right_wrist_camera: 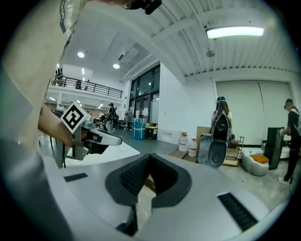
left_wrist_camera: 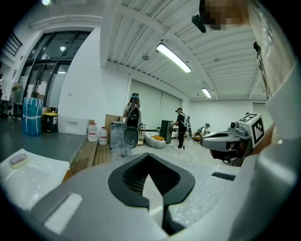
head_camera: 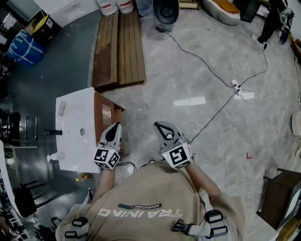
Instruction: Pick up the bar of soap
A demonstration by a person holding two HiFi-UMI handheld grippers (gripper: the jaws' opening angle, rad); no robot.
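Note:
A pale bar of soap [head_camera: 61,108] lies on the far corner of a white sink unit [head_camera: 70,150] at the left. In the left gripper view the soap [left_wrist_camera: 19,160] sits on the sink's top [left_wrist_camera: 40,172], well to the left of my jaws. My left gripper [head_camera: 115,126] hovers at the sink's right edge, about level, shut and empty [left_wrist_camera: 150,162]. To its right, over the bare floor, my right gripper [head_camera: 160,126] is shut with nothing in it [right_wrist_camera: 149,162]. Neither gripper touches the soap.
A black tap [head_camera: 52,132] and a drain [head_camera: 82,132] are on the sink. A wooden pallet [head_camera: 118,47] lies beyond it, with white bottles [head_camera: 115,5] at its far end. A black cable [head_camera: 207,63] runs across the floor to a power strip [head_camera: 239,88]. People [left_wrist_camera: 180,128] stand far off.

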